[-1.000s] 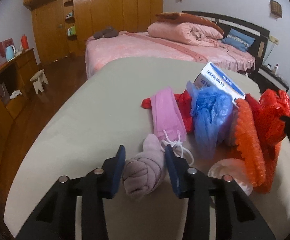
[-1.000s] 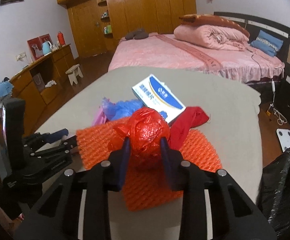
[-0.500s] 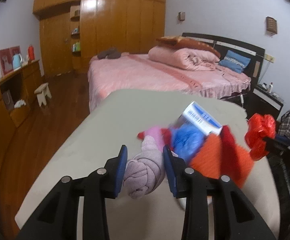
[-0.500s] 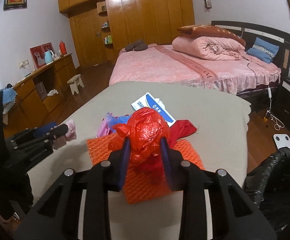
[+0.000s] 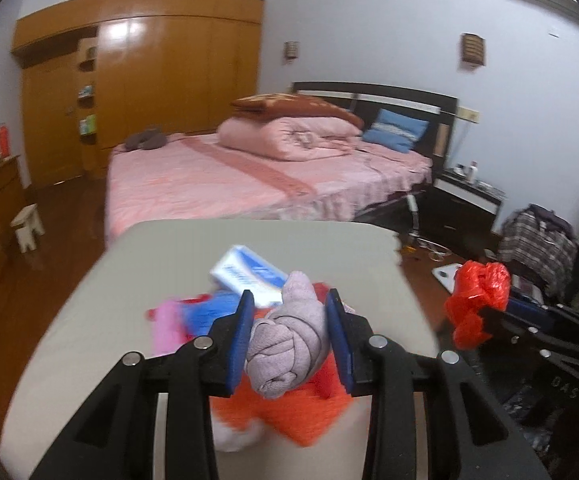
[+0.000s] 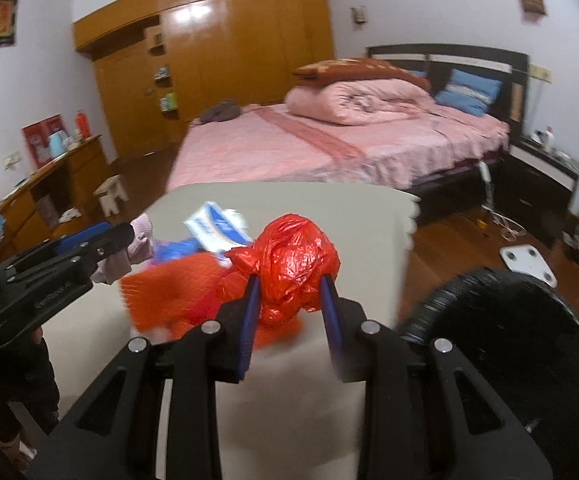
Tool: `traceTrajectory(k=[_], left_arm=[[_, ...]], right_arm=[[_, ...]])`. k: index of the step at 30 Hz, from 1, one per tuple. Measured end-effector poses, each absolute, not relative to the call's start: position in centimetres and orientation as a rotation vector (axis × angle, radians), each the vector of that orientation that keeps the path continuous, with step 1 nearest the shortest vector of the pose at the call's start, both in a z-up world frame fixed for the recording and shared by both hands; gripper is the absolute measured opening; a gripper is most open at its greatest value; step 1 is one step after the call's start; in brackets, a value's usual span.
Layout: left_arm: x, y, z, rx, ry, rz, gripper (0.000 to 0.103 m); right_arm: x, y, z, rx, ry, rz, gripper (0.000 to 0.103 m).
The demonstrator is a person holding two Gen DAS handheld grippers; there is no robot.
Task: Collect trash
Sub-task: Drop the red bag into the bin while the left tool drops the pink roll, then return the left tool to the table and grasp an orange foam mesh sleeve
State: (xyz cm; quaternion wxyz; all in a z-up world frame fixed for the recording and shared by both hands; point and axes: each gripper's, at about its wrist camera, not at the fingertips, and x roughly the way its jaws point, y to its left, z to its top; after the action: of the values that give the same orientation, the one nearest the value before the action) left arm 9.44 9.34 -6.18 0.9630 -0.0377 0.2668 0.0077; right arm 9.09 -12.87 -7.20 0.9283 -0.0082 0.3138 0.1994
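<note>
My left gripper (image 5: 289,300) is shut on a rolled mauve sock (image 5: 289,344) and holds it above the beige table (image 5: 161,264). My right gripper (image 6: 287,284) is shut on a crumpled red plastic bag (image 6: 293,260), lifted near the table's right edge; the bag also shows in the left wrist view (image 5: 477,300). On the table lie an orange foam net (image 6: 169,292), a blue plastic bag (image 5: 209,312), a pink mask (image 5: 165,320) and a blue-and-white box (image 6: 217,226). A black trash bag (image 6: 509,344) stands open at the lower right.
A pink bed (image 6: 329,144) stands behind the table. A wooden cabinet (image 6: 49,188) and a small stool (image 6: 111,196) are on the left. A white scale (image 6: 527,260) lies on the wooden floor at right. A dark nightstand (image 5: 465,200) is beside the bed.
Both grippers have lifted their loads off the table and moved right, toward the black trash bag. The sock and the red bag now hang above the table.
</note>
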Motion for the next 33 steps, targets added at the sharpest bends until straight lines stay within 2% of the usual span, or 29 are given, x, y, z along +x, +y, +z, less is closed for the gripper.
traceTrajectory(k=[19,21,24,25,26,29,33], left_arm=[[13.4,-8.2,-7.6,-0.039,0.566,-0.358,0.036],[13.8,-9.6,-7.7,-0.041,0.571,-0.391,0.036],[14.2,-11.1,-8.1,-0.041,0.579,-0.430,0.043],[14.3,-11.4,-8.3,-0.038,0.579,-0.438,0.052],[14.4,-11.5,-8.4,-0.033,0.580,-0.438,0.059],[14.0,-10.7,-8.7,-0.022,0.569,-0.411,0.062],[13.4,-8.2,-8.5,-0.015,0.556,-0.335,0.064]], right_arm=[[8.3,-29.1,-11.2,0.052,0.702,0.051,0.030],[8.2,-30.2,-11.4,0.055,0.705,0.014,0.032],[7.8,-32.0,-11.9,0.063,0.708,-0.046,0.054],[7.6,-32.4,-12.0,0.067,0.700,-0.066,0.062],[7.7,-32.8,-11.9,0.071,0.695,-0.077,0.065],[7.4,-33.0,-11.6,0.073,0.671,-0.107,0.084],[7.8,-31.3,-11.4,0.065,0.651,-0.073,0.092]])
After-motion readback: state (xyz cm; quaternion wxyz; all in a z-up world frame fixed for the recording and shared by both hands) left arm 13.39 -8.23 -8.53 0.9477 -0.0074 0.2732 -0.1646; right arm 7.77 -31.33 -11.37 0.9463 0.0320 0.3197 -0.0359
